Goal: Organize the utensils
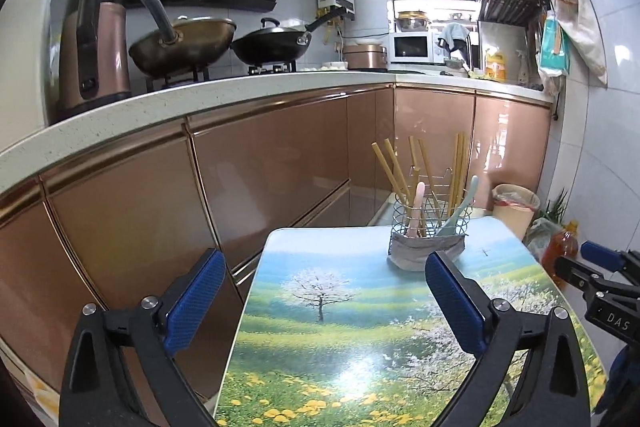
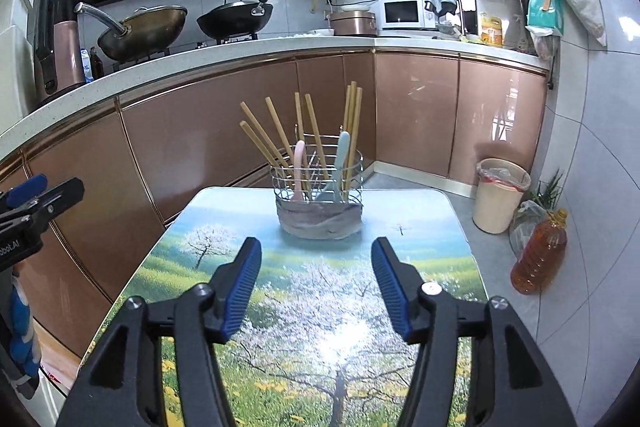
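- Nearest the lens in the left wrist view, the left gripper (image 1: pixel 320 301) hangs over the near left part of the table (image 1: pixel 360 347), jaws spread wide and holding nothing.
- Right gripper (image 2: pixel 316 287), low centre of its own view, is likewise spread and empty, aimed straight at the holder.
- Toward the far edge of the table stands the wire holder (image 2: pixel 318 183), with a grey cloth (image 2: pixel 320 221) round its base.
- Chopsticks (image 2: pixel 280 139), a pink spoon (image 2: pixel 299 169) and a pale blue spoon (image 2: pixel 338 167) stand inside it; no utensil lies loose on the tabletop.
- Judging by this, sorting looks finished or not begun; which is hard to say.
- Any next move calls for a clean reach forward over bare tabletop.
- Cabinets crowd the left edge; the right edge drops to a floor with a bin (image 2: pixel 500 195) and an oil bottle (image 2: pixel 540 251).
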`<state>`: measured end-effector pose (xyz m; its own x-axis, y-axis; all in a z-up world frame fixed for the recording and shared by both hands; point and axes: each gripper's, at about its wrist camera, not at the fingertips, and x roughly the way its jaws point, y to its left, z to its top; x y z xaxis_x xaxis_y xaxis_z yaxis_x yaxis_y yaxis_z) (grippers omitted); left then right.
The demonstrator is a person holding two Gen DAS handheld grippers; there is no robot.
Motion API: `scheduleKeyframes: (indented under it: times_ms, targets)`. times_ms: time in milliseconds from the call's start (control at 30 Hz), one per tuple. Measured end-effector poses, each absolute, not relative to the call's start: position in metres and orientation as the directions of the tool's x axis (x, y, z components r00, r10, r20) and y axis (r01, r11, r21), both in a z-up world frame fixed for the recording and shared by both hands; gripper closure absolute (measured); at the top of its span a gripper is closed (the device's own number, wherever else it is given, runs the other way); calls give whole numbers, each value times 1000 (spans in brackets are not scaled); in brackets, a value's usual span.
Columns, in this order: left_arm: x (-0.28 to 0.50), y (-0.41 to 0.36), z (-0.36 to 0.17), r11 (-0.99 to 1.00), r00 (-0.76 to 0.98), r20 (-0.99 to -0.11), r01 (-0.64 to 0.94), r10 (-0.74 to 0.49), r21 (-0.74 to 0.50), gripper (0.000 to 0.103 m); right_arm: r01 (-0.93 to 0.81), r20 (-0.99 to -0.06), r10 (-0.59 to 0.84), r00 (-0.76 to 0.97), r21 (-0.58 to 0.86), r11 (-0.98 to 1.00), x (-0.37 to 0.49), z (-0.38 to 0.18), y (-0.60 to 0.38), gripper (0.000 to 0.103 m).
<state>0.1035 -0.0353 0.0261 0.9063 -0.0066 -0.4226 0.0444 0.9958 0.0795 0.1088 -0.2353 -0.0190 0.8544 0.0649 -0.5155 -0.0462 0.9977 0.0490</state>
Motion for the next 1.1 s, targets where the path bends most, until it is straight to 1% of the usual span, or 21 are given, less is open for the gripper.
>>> scheduleKeyframes:
  times_ms: [133, 400, 1100]
  targets:
    - [97, -37, 27, 995, 916, -400, 26, 16, 99, 1, -27, -513, 44, 857, 40, 999, 104, -20, -240, 41]
    - [93, -34, 27, 994, 928, -369, -2, 43, 111, 0, 3, -521, 14, 853, 32, 999, 104, -29, -250, 39]
    - [98, -27, 20, 997, 925, -379, 2, 28, 77, 0, 74, -509, -56, 859, 15, 997, 107, -33, -270, 39]
